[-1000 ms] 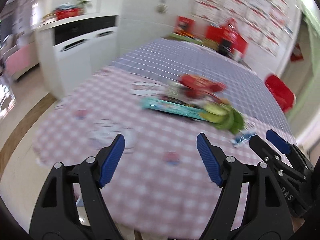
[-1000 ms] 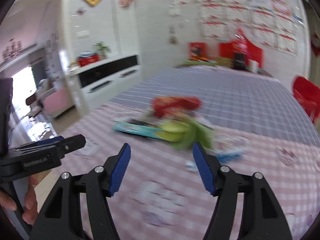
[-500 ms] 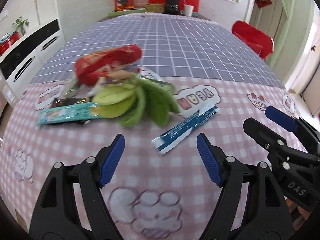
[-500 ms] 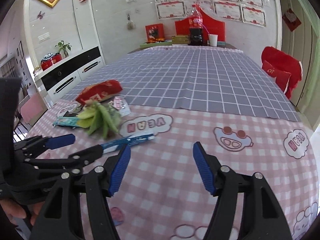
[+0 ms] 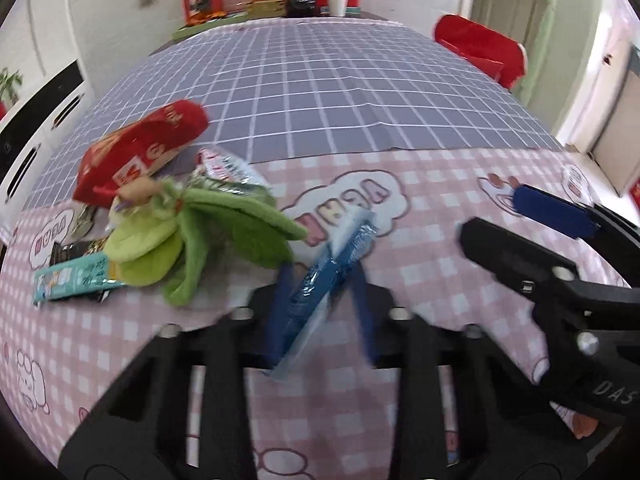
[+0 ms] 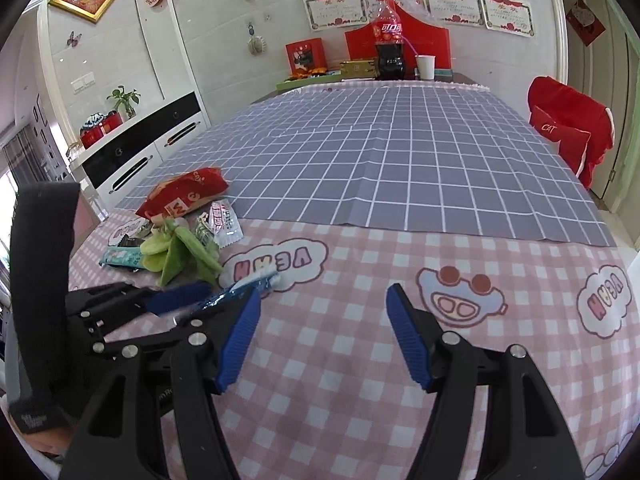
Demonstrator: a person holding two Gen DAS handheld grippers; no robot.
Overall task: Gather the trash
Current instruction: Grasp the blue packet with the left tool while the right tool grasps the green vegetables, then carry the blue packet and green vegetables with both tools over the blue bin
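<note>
Since the earlier frame both grippers have come in over the table's near end, and the left one's jaws, wide before, now flank the blue wrapper.

Table (image 6: 400, 360) w/ two cloths: grey grid cloth (image 6: 380, 160) over the far part, pink check cloth (image 6: 340, 340) w/ cartoon prints over the near part. Red chair (image 6: 568, 128) at the right edge. Far end: cola bottle (image 6: 388, 40), white cup (image 6: 425, 66), red boxes.

Trash pile sits on the pink cloth's left side, at the seam w/ the grey cloth: red snack bag (image 5: 140, 152) at the back, green leaves (image 5: 192, 240) in front, teal wrapper (image 5: 72, 278) at far left, small white-and-red packet (image 5: 224, 168) beside the bag. Leaves lie just beside the blue wrapper's upper left.

Blue wrapper (image 5: 324, 280) lies slantwise on the pink cloth, apart from the pile.

Left gripper (image 5: 322, 300): jaws narrow and closing, blurred, wrapper between them; can't tell if the pads press it yet.

Right gripper (image 6: 322, 336): jaws wide, nothing between, above bare pink cloth, to the right of the left one.
</note>
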